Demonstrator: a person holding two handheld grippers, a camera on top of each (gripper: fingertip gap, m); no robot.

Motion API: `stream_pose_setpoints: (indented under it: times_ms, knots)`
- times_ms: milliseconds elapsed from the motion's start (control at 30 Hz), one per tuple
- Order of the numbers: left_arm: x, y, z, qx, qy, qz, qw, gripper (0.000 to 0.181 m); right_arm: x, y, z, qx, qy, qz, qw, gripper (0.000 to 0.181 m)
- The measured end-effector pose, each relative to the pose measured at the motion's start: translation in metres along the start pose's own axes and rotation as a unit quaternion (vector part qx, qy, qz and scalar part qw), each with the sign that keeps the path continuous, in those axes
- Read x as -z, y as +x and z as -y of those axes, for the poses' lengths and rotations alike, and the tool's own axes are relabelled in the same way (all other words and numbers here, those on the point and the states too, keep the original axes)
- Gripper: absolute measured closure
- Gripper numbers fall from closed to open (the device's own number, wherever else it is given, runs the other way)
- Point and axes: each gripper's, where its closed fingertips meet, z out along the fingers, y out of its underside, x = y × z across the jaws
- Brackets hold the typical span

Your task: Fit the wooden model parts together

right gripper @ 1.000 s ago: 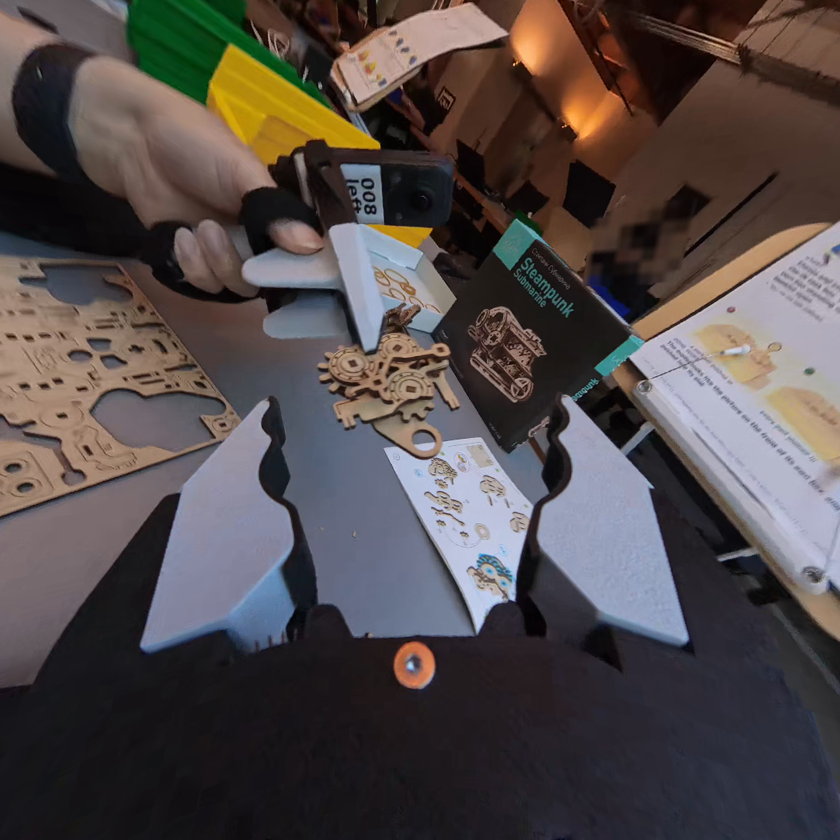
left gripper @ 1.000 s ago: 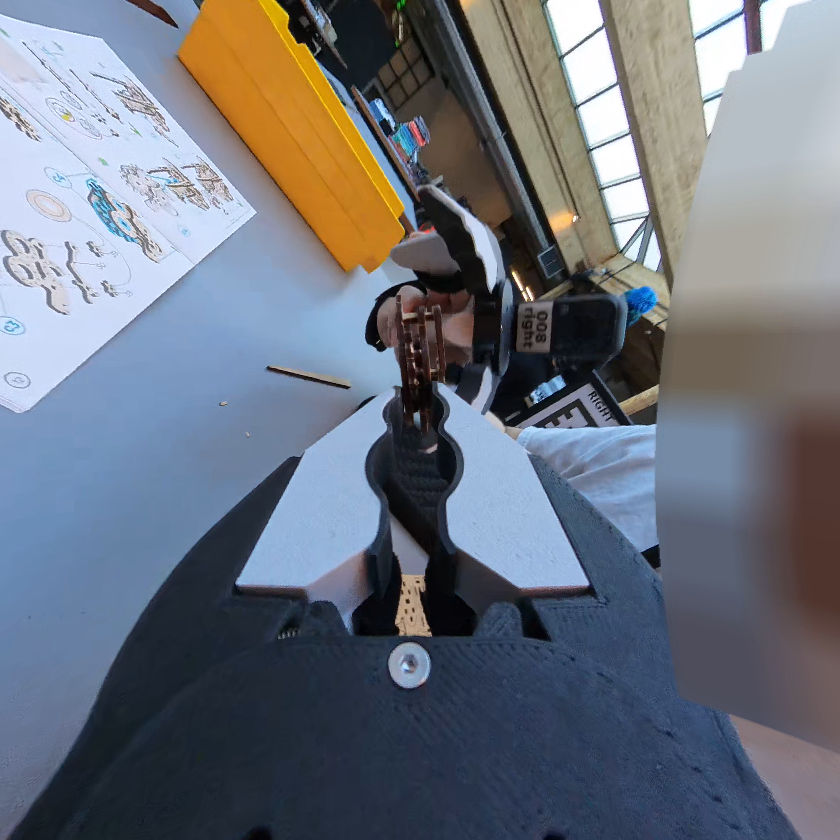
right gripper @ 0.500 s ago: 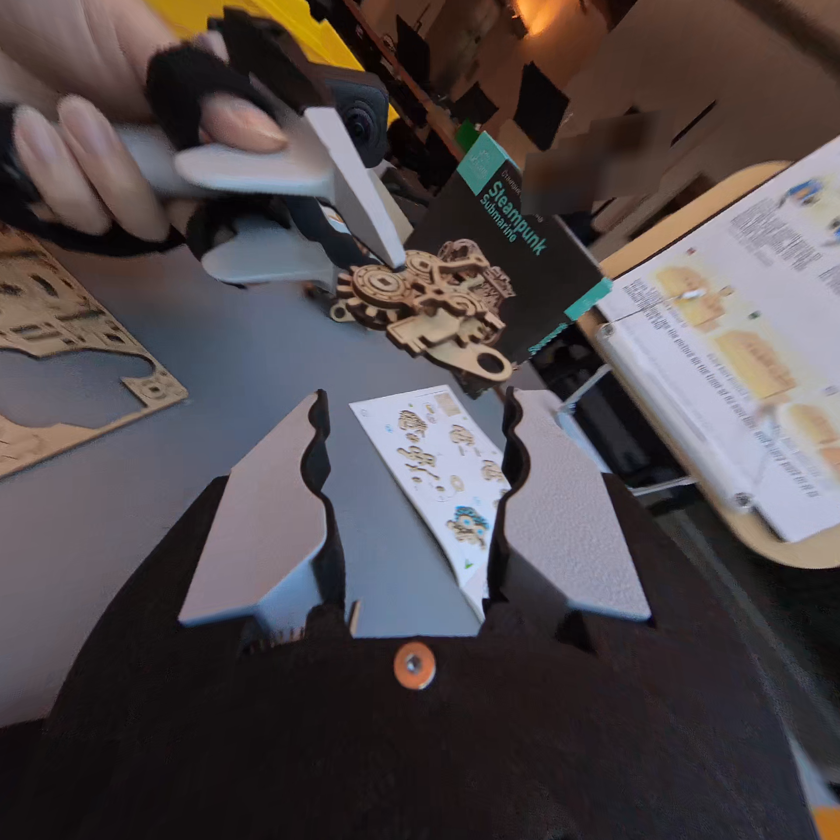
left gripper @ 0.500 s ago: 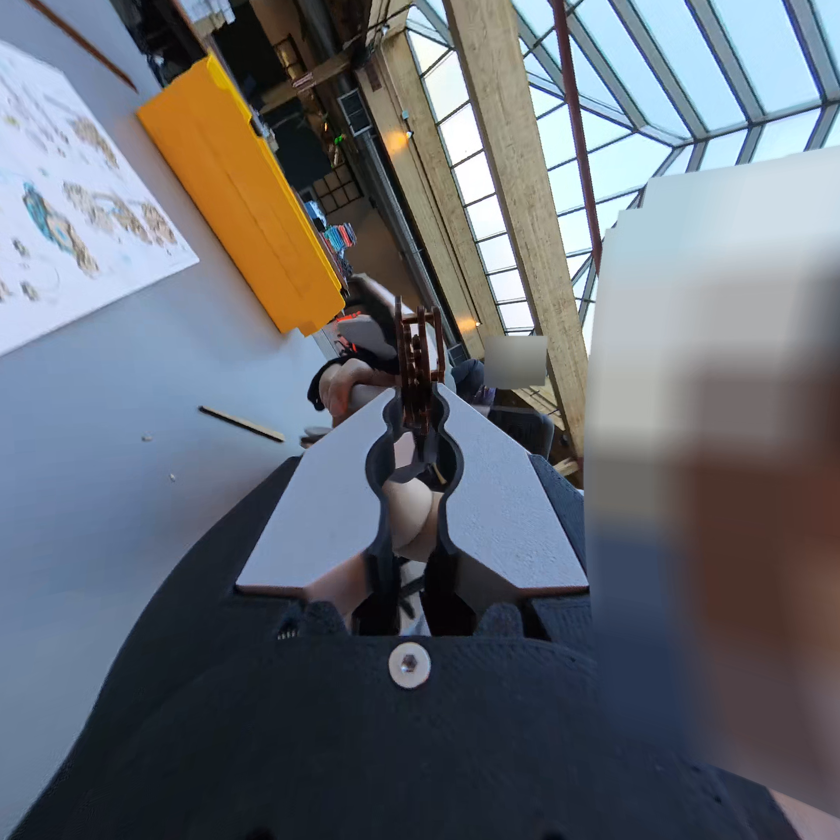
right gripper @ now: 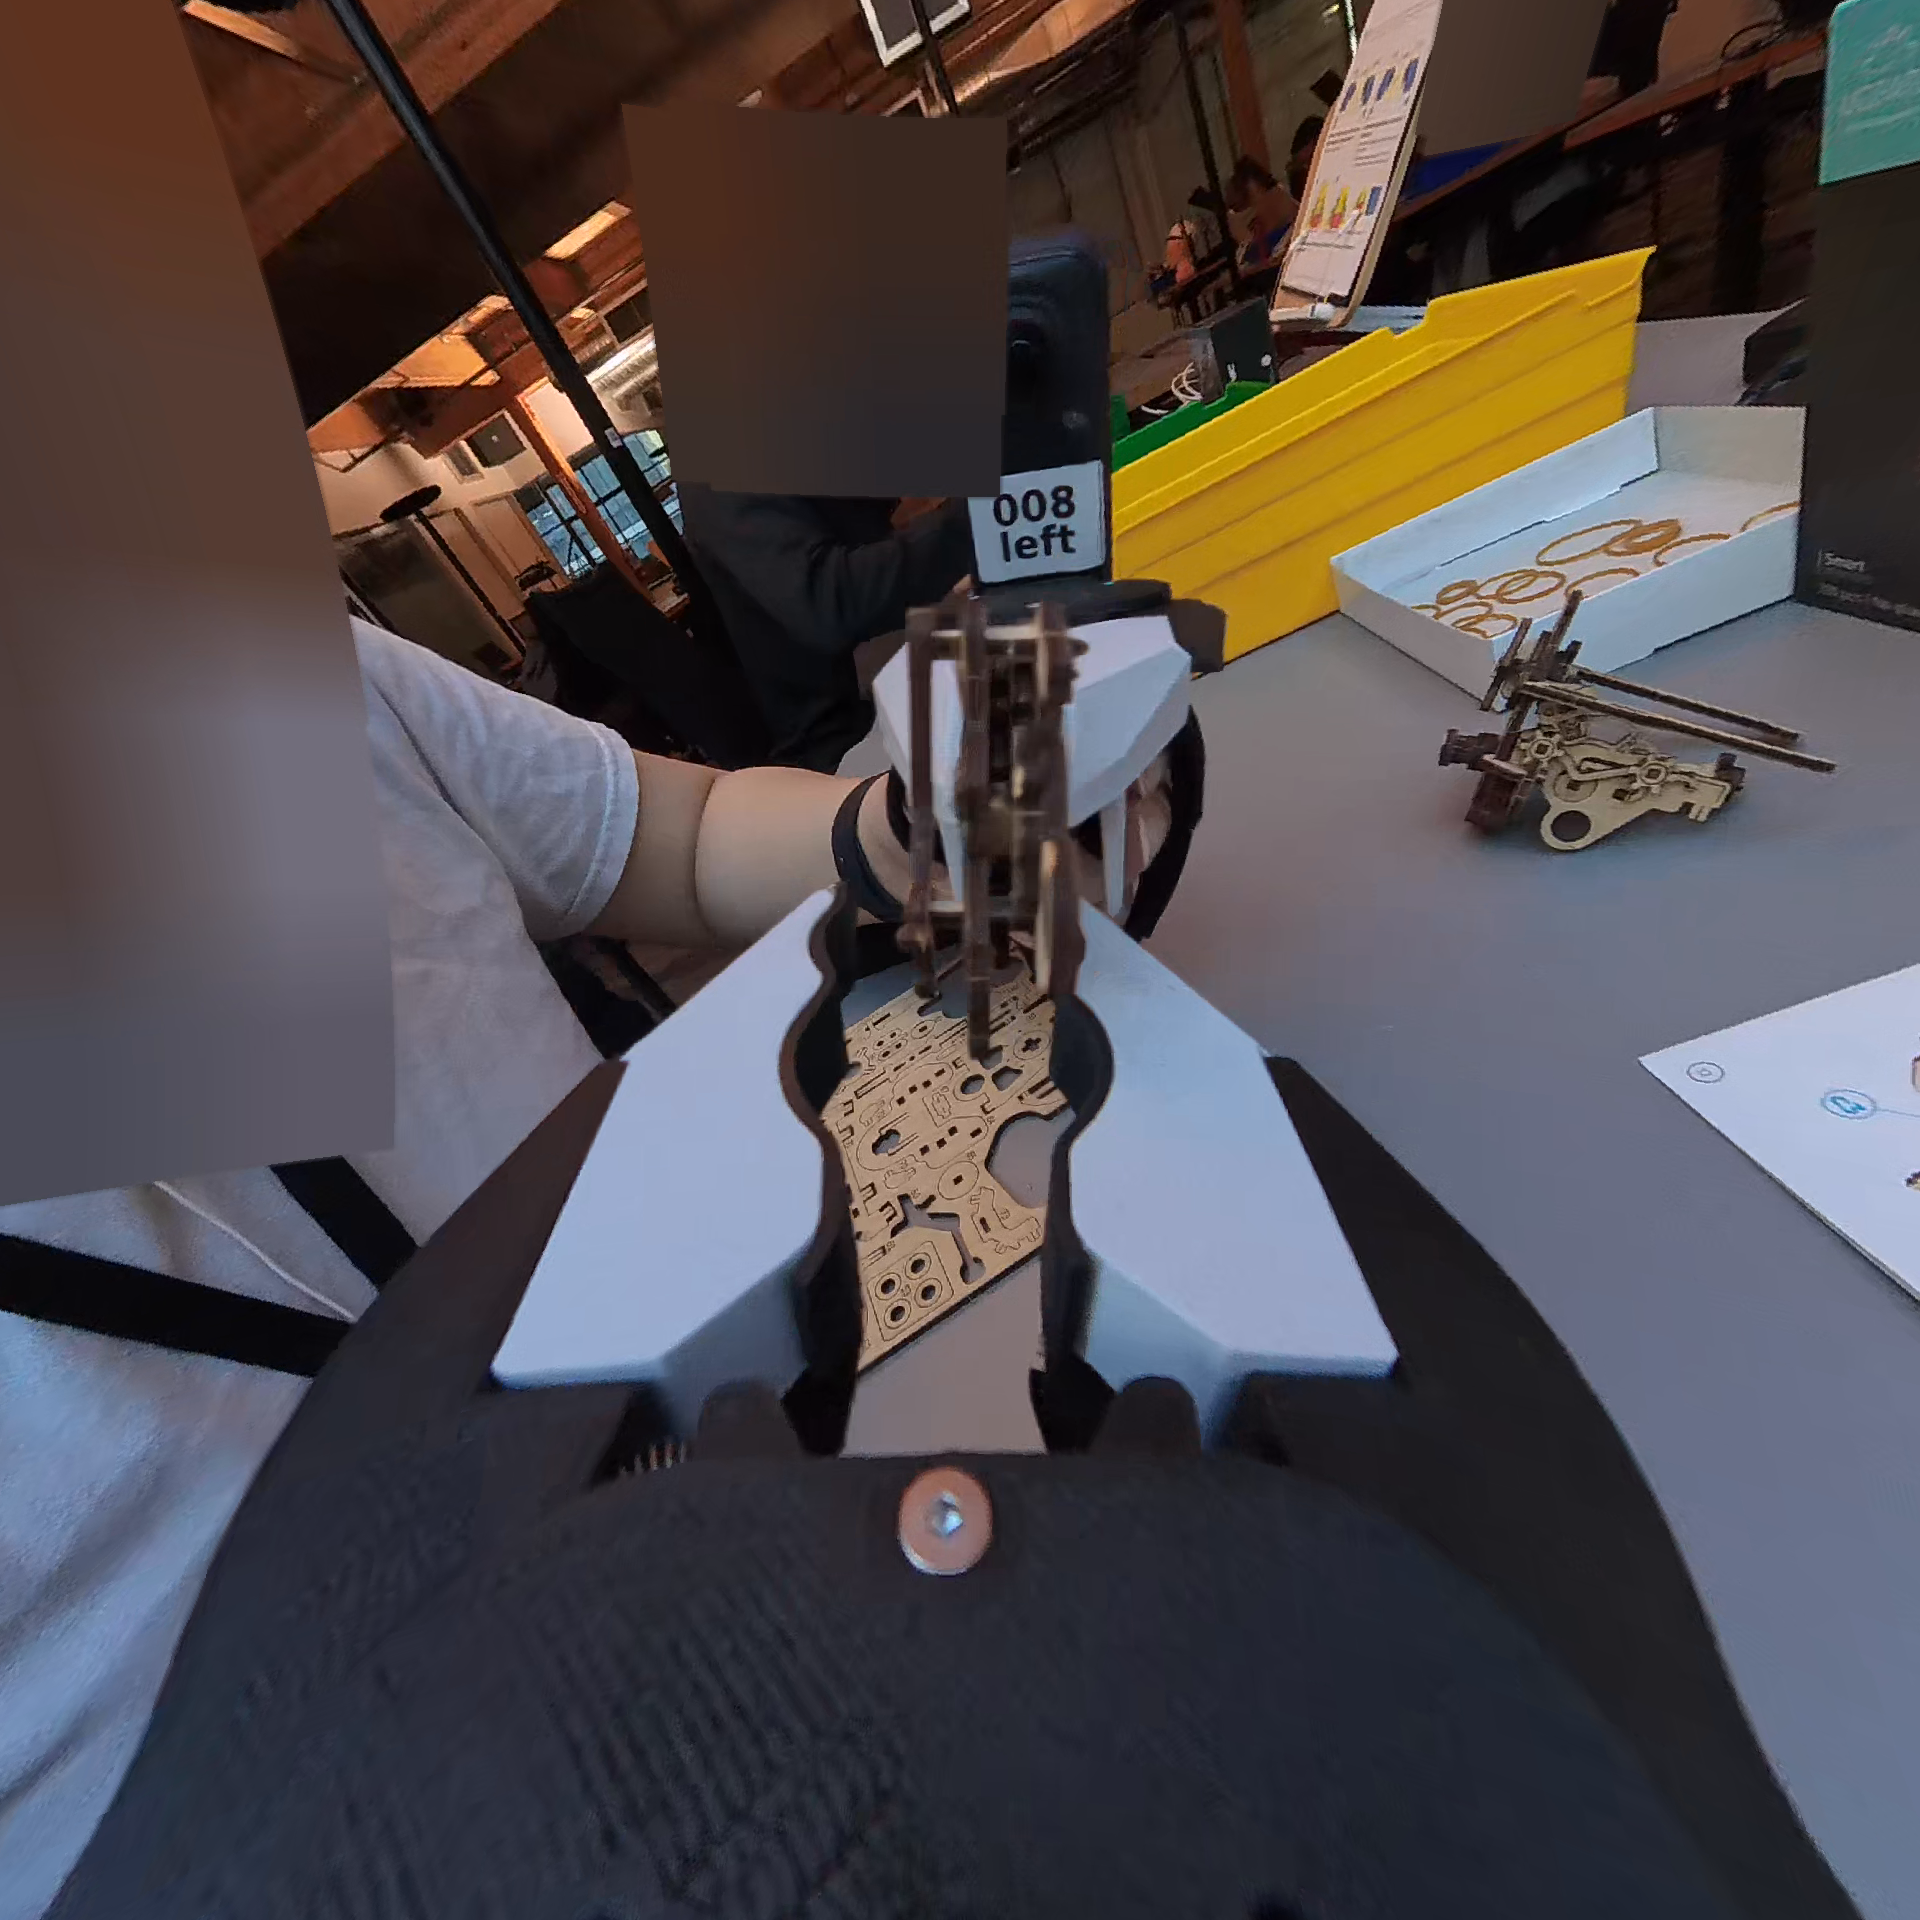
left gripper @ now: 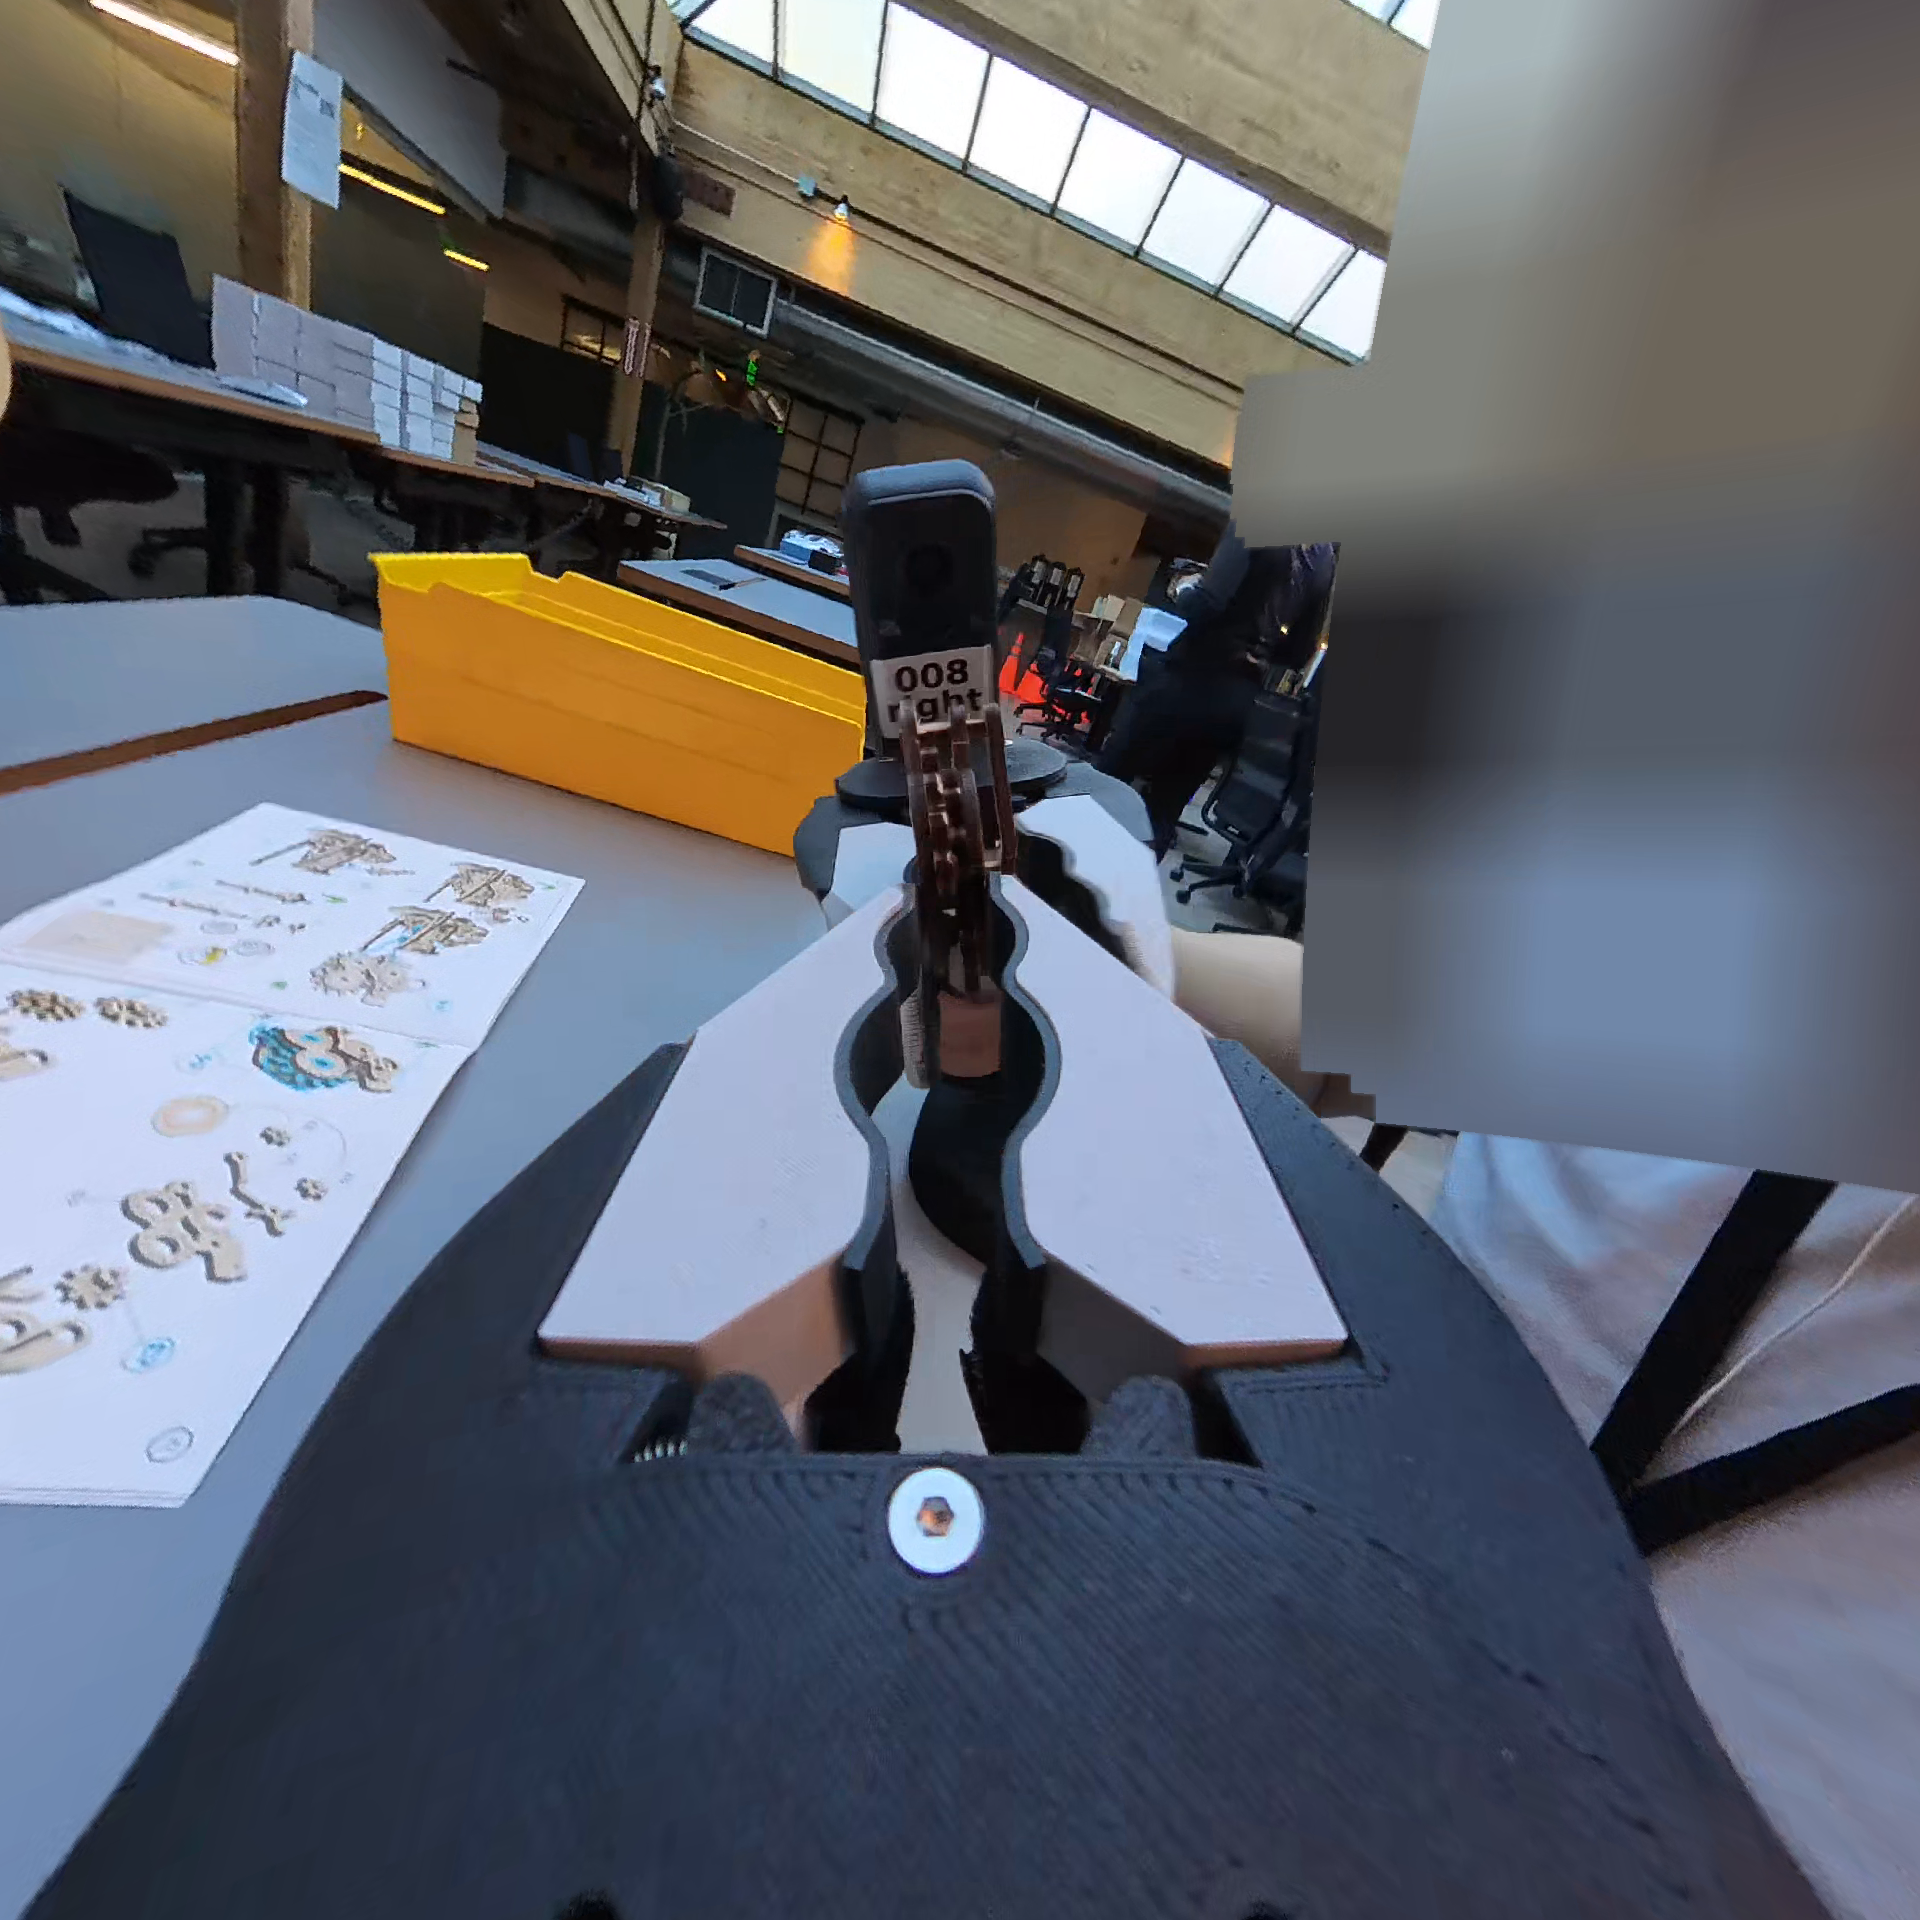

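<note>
The brown, layered wooden gear assembly [left gripper: 954, 831] stands edge-on between the two facing tools, lifted above the grey tabletop [left gripper: 665, 935]. The left tongs [left gripper: 951, 909] are closed on its lower edge, their pale fingers [left gripper: 790, 1049] meeting around it. From the right wrist view the same assembly [right gripper: 987, 790] rises between the tips of the right tongs [right gripper: 951, 951]; these stand narrowed around its near end, but whether the pads actually press the wood I cannot tell — the layers hide the contact.

Seen edge-on, the assembly's gears and plates merge into dark slats, and its far side is hidden behind the opposite tool in each view. The hand on the left tool [right gripper: 1143, 821] shows only in part behind the grey fingers.

Below the right tongs lies a flat, pale plywood sheet with punched-out shapes [right gripper: 935, 1174], mostly covered by the tool. Well off to the side rests a second tan wooden mechanism with long dark rods [right gripper: 1600, 769], near a shallow white tray holding loose rings [right gripper: 1704, 457] and a long yellow plastic bin [right gripper: 1382, 436]. A white printed instruction sheet [left gripper: 239, 1091] lies flat beside the left tool — its near edge is cut off. A dark box [right gripper: 1865, 395] is cropped at the frame's edge.
</note>
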Motion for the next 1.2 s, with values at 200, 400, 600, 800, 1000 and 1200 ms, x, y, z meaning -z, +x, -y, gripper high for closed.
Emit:
stream_pose_setpoints:
  times_ms: [200,400,600,800,1000,1200]
  knots:
    - [-0.001,0.005,-0.005,-0.048,-0.018,-0.003,0.999,0.172,0.003,0.005,-0.005,0.013,-0.016,-0.016,1.0,0.165]
    - [0.006,-0.001,-0.015,-0.075,-0.087,0.007,0.993,0.143,0.008,0.022,-0.014,0.078,-0.066,-0.098,0.99,0.169]
    - [0.01,-0.003,-0.016,-0.161,-0.14,0.048,0.976,0.137,0.018,0.049,-0.025,0.249,-0.164,-0.236,0.925,0.169]
    - [0.011,-0.011,-0.038,-0.304,-0.214,0.103,0.922,0.161,0.019,0.066,-0.049,0.336,-0.261,-0.285,0.859,0.169]
    - [0.006,-0.007,-0.04,-0.335,-0.223,0.104,0.909,0.163,0.013,0.063,-0.048,0.362,-0.246,-0.274,0.857,0.14]
    - [-0.009,0.011,-0.042,-0.374,-0.203,0.091,0.9,0.163,0.007,0.062,-0.046,0.387,-0.237,-0.278,0.846,0.131]
